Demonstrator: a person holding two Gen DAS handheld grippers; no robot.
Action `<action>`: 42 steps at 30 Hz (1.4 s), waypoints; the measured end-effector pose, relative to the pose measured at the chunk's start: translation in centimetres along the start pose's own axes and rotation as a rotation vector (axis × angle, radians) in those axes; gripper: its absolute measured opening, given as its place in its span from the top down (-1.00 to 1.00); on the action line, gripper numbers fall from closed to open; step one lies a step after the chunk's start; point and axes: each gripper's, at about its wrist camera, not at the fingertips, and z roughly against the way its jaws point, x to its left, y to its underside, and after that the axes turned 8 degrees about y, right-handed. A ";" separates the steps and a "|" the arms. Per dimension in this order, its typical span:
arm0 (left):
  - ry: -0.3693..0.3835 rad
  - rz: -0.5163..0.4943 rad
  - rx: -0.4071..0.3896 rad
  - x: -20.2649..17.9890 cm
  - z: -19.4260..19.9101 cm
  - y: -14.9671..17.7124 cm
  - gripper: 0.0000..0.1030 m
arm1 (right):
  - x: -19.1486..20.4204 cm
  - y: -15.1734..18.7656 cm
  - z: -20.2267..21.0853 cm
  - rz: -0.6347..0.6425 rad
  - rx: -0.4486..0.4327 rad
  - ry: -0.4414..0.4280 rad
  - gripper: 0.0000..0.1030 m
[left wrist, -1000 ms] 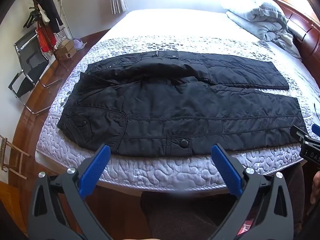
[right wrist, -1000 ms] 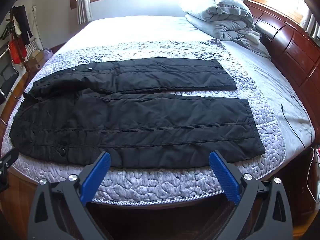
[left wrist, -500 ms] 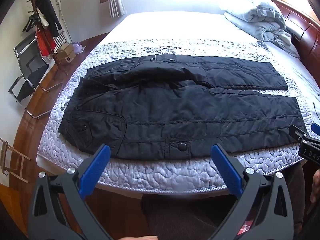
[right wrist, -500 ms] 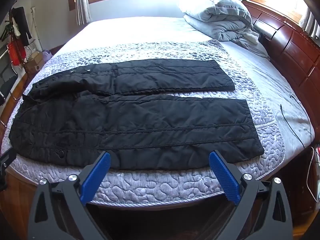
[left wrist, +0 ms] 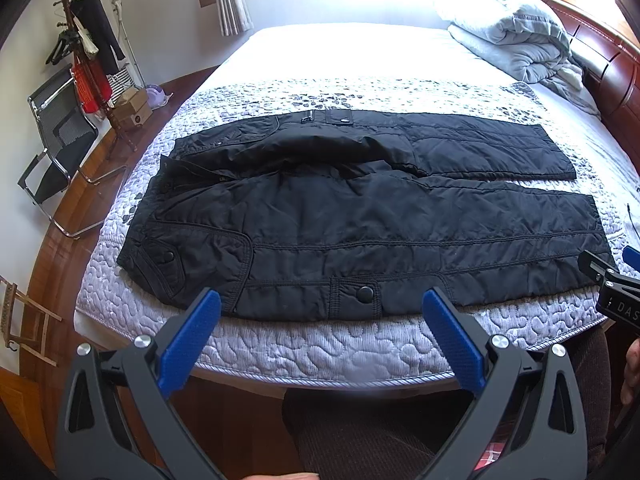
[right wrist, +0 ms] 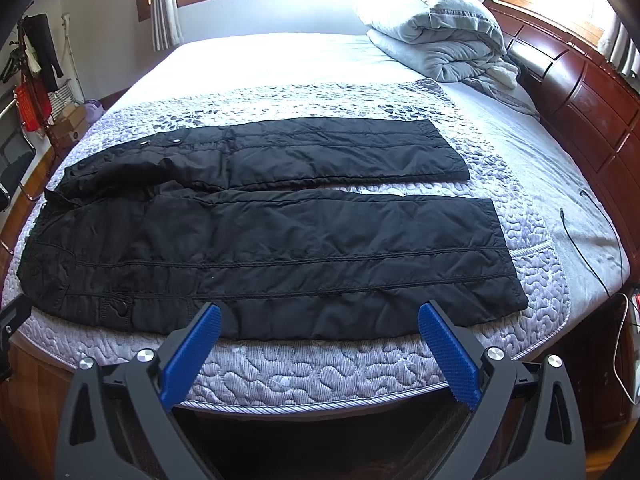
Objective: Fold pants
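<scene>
Pants (left wrist: 360, 232) lie flat across the quilt (left wrist: 320, 348), legs apart; with left gripper (left wrist: 320, 308) and right gripper (right wrist: 318, 322) both spread and empty, I should pinch the near leg's edge at waist and hem together.

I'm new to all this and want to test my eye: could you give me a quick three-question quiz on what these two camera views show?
1. True or false: the black pants already lie folded in half on the bed.
2. Which end of the pants lies nearer the wooden headboard: A) waistband, B) leg cuffs?
3. Fill in: the left gripper and right gripper are both ____, holding nothing.

Key
1. False: they lie spread flat, legs side by side with a gap between them.
2. B.
3. Open.
</scene>
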 end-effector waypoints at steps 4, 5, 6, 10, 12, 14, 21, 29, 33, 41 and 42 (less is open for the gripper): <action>-0.008 -0.002 -0.006 0.0 0.1 -0.1 -0.95 | 0.0 0.0 0.0 -0.001 0.000 -0.001 -0.93; -0.011 -0.002 -0.008 0.0 0.2 -0.1 -0.95 | 0.0 0.0 0.0 0.000 0.000 0.000 -0.93; -0.013 -0.002 -0.010 0.0 0.3 -0.1 -0.95 | 0.0 0.0 0.0 0.001 0.001 -0.001 -0.93; -0.012 -0.004 -0.013 -0.2 0.3 -0.1 -0.95 | 0.0 0.0 -0.1 0.001 0.001 -0.001 -0.93; -0.013 -0.005 -0.014 -0.2 0.4 -0.1 -0.95 | 0.1 0.0 -0.1 0.000 0.001 0.000 -0.93; -0.011 -0.009 -0.017 -0.3 0.5 -0.1 -0.95 | 0.1 0.0 -0.1 0.000 0.002 -0.001 -0.93; -0.014 -0.010 -0.021 -0.4 0.6 -0.2 -0.95 | 0.0 0.1 -0.1 -0.002 0.002 -0.002 -0.93; -0.013 -0.009 -0.026 -0.4 0.8 -0.2 -0.95 | 0.0 0.3 -0.3 -0.005 0.006 -0.001 -0.93; -0.011 -0.006 -0.027 -0.4 0.8 -0.2 -0.95 | 0.0 0.3 -0.3 -0.006 0.006 -0.002 -0.93; -0.010 -0.005 -0.032 -0.3 0.9 -0.5 -0.95 | 0.0 0.2 -0.3 -0.006 0.006 0.000 -0.93; -0.010 -0.005 -0.033 -0.3 0.9 -0.5 -0.95 | 0.1 0.3 -0.4 -0.006 0.006 0.001 -0.93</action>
